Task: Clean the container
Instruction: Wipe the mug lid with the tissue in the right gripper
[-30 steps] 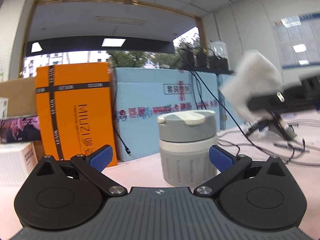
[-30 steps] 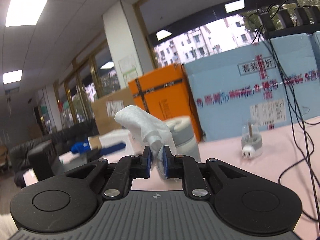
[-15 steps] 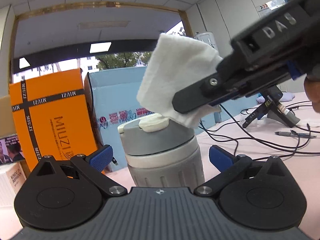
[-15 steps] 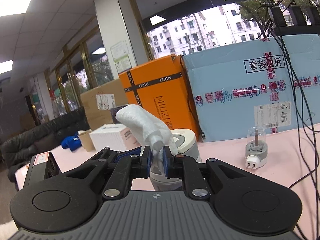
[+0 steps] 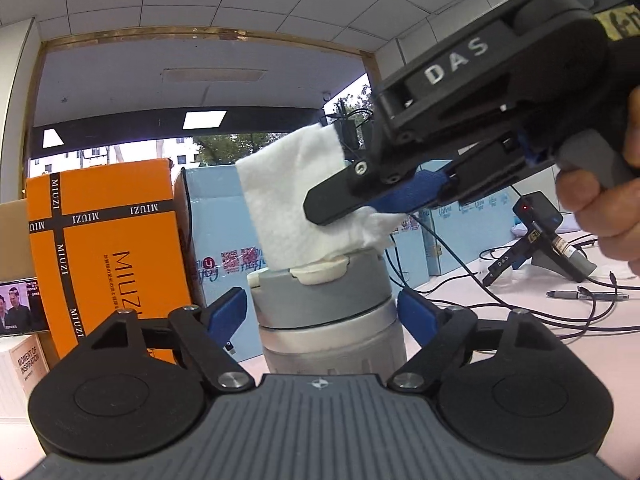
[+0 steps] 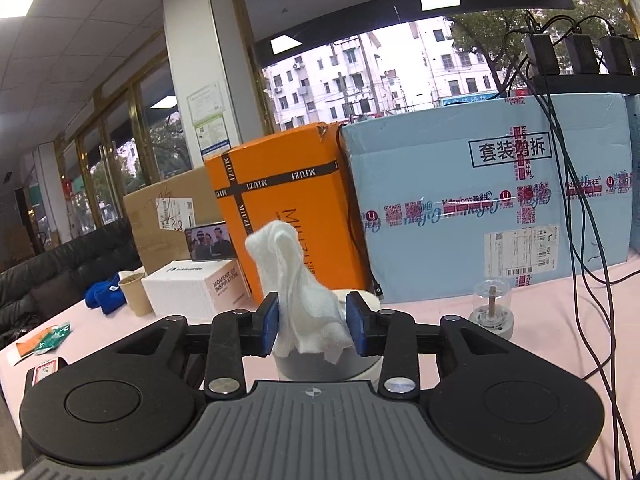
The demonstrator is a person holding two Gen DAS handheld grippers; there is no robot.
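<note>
Since the earlier frames the left claw has closed in from wide apart, and its blue pads now press both flanks of the grey container, pinching it upright on the pink table. Meanwhile the right claw has come over the container with the white cloth, and its jaws have just been opening: in the right wrist view they stand parted, the left pad touching the cloth and the right pad seemingly just clear of it. The cloth's lower folds rest on the container's grey lid, beside its cream flip cap.

Seen from the left wrist, the right claw's black body carries raised letters "DAS", and a person's hand grips its handle. Behind the container stands an orange box banded in black and printed "MIUZI". Next to it is a pale blue carton with red tape, Chinese characters in a frame, and a shipping label. A white box reads "MOMENT OF INSPIRATION". Black cables trail over the carton and table.
</note>
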